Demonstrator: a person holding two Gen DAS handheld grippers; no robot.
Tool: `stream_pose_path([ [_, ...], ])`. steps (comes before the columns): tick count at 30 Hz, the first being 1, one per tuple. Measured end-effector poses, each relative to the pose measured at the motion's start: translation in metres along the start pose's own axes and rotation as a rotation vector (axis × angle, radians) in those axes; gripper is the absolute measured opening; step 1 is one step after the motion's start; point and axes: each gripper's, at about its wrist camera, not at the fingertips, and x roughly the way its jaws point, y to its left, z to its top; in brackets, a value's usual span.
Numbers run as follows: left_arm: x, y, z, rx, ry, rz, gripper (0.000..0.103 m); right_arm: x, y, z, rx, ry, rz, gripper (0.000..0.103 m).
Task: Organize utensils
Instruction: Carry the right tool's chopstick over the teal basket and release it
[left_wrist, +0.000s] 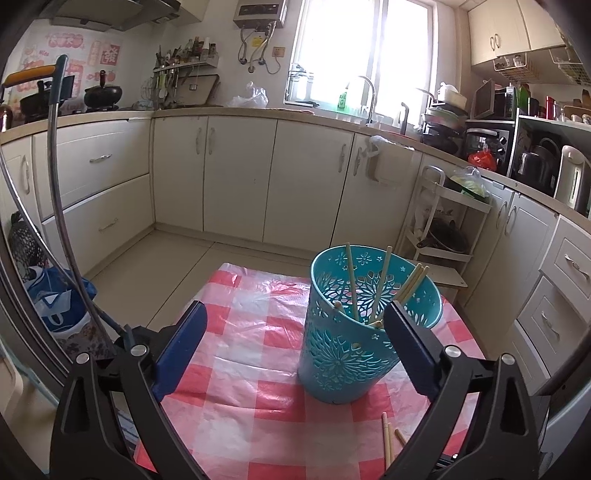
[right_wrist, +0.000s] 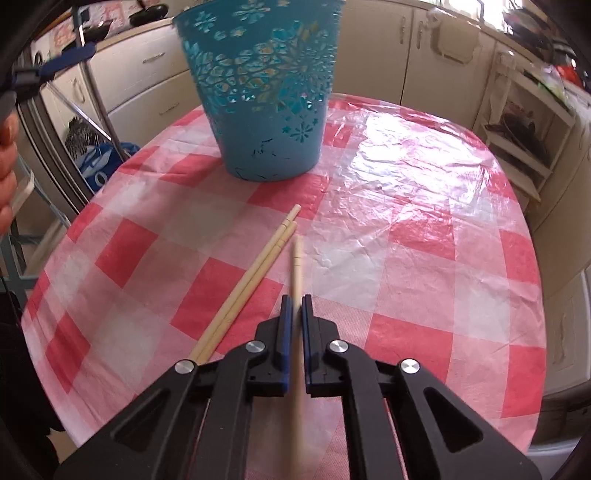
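While the right gripper (right_wrist: 296, 306) has its jaws closed on a single chopstick (right_wrist: 296, 266), the matter that decides the coming move is where the teal holder (right_wrist: 264, 110) stands from that stick: straight ahead along the jaws and somewhat to the left, with the stick's long axis pointing nearly at its base. The free tip lies low, close over the checked cloth of the tabletop (right_wrist: 424, 258), so I judge it must be lifted clear of the holder's rim before it can drop in.

Going from the left, a hand (right_wrist: 7, 177) shows at the edge of the right wrist view, with cabinets behind. Next come two loose chopsticks (right_wrist: 255, 273) lying side by side on the cloth, slanted up to the right, just beside the held one and apart from the holder. They are the nearest thing that could be knocked.

In the left wrist view, the left gripper (left_wrist: 295, 317) has jaws spread wide, gripping nothing; the holder stands between them toward the right jaw, which overlaps its rim in this view. Several chopsticks (left_wrist: 380, 288) already lean inside. Its tall wall is what stands in the way; the right hand is the one carrying.
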Motion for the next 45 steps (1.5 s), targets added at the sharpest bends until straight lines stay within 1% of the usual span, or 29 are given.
stream_pose_path([
  [4,-0.001,0.003,0.001,-0.015,0.0,0.001,0.093,-0.005,-0.017,0.0,0.095,-0.017,0.059,0.006],
  [7,0.001,0.001,0.0,-0.01,0.006,0.002,0.093,-0.006,-0.021,0.0,0.135,-0.021,0.094,0.006],
  [9,0.002,0.001,-0.001,-0.01,0.012,0.0,0.093,-0.005,-0.021,0.0,0.137,-0.018,0.093,0.006],
  [11,0.003,0.001,-0.001,-0.012,0.017,-0.001,0.093,-0.007,-0.024,0.0,0.165,-0.026,0.126,0.006],
  [13,0.004,0.002,0.0,-0.018,0.019,0.0,0.093,-0.016,-0.03,0.003,0.199,-0.072,0.19,0.006],
  [15,0.004,0.005,0.001,-0.028,0.015,0.001,0.093,-0.031,-0.038,0.008,0.246,-0.137,0.275,0.006],
  [18,0.002,0.009,0.003,-0.045,0.009,0.004,0.093,-0.061,-0.048,0.02,0.303,-0.237,0.361,0.006],
  [22,-0.004,0.019,0.007,-0.068,-0.003,0.007,0.093,-0.098,-0.055,0.048,0.348,-0.369,0.434,0.006],
  [25,-0.008,0.028,0.012,-0.097,-0.015,0.012,0.093,-0.122,-0.05,0.078,0.344,-0.455,0.462,0.006],
  [31,-0.013,0.045,0.017,-0.144,-0.028,0.017,0.094,-0.159,-0.029,0.139,0.273,-0.551,0.468,0.006],
  [34,-0.015,0.05,0.019,-0.158,-0.035,0.018,0.094,-0.175,-0.023,0.168,0.242,-0.605,0.444,0.006],
  [35,-0.016,0.051,0.02,-0.161,-0.038,0.018,0.094,-0.179,-0.02,0.177,0.231,-0.628,0.426,0.006],
  [37,-0.017,0.052,0.021,-0.165,-0.041,0.018,0.094,-0.183,-0.014,0.193,0.204,-0.675,0.362,0.006],
  [39,-0.018,0.053,0.021,-0.166,-0.042,0.019,0.094,-0.176,-0.007,0.204,0.175,-0.708,0.288,0.006],
  [40,-0.018,0.052,0.022,-0.166,-0.041,0.02,0.094,-0.17,-0.004,0.206,0.165,-0.711,0.262,0.006],
  [42,-0.017,0.052,0.021,-0.163,-0.038,0.022,0.094,-0.144,0.003,0.209,0.141,-0.677,0.196,0.006],
  [45,-0.016,0.05,0.021,-0.151,-0.029,0.026,0.094,-0.1,0.01,0.202,0.122,-0.576,0.155,0.006],
])
